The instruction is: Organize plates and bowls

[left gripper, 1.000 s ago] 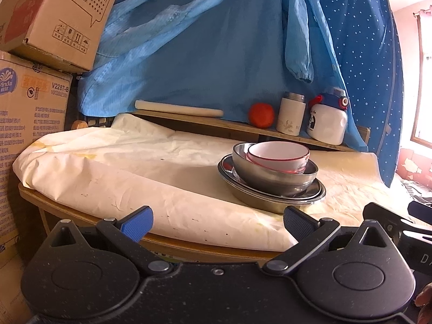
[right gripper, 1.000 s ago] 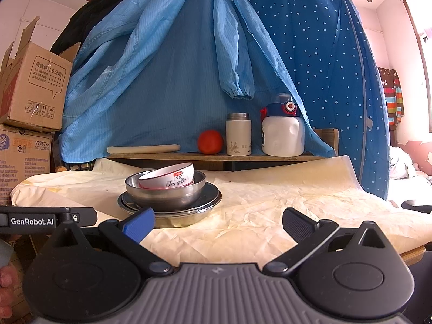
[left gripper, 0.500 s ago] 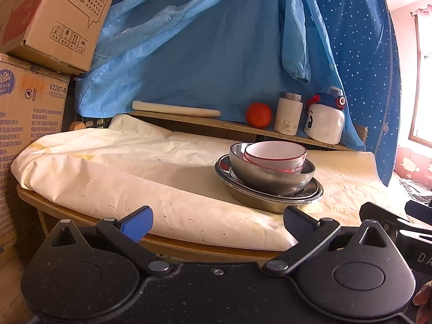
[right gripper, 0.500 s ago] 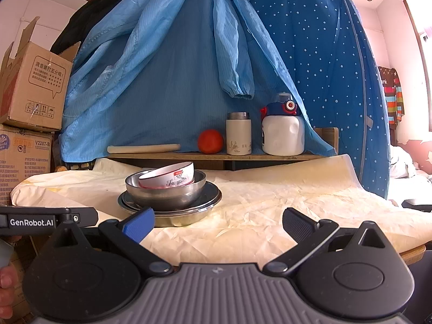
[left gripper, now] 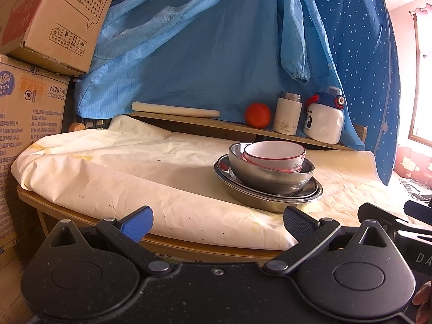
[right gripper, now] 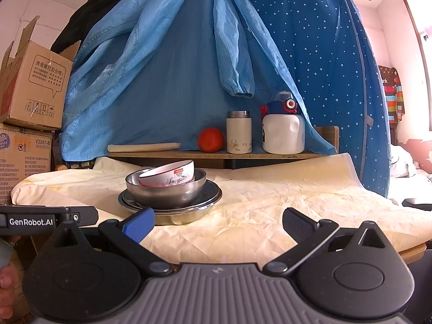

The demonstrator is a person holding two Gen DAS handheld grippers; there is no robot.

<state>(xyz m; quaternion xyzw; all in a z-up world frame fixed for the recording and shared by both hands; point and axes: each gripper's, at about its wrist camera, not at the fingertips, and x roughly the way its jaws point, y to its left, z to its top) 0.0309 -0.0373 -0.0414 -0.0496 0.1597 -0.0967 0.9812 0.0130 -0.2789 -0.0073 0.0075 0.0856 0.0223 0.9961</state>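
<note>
white red-rimmed bowl (left gripper: 274, 154) tilted in steel bowl (left gripper: 270, 174) on steel plates (left gripper: 267, 193), both claws (left gripper: 217, 220) (right gripper: 218, 222) wide open & empty

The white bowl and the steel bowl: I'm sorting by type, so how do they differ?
The white bowl is glossy white with a red rim and printed lettering; the steel bowl is plain bare metal. The white bowl is smaller and sits tilted inside the steel bowl, which stands level on the steel plates. Both are round, open side up, and in one stack.
</note>
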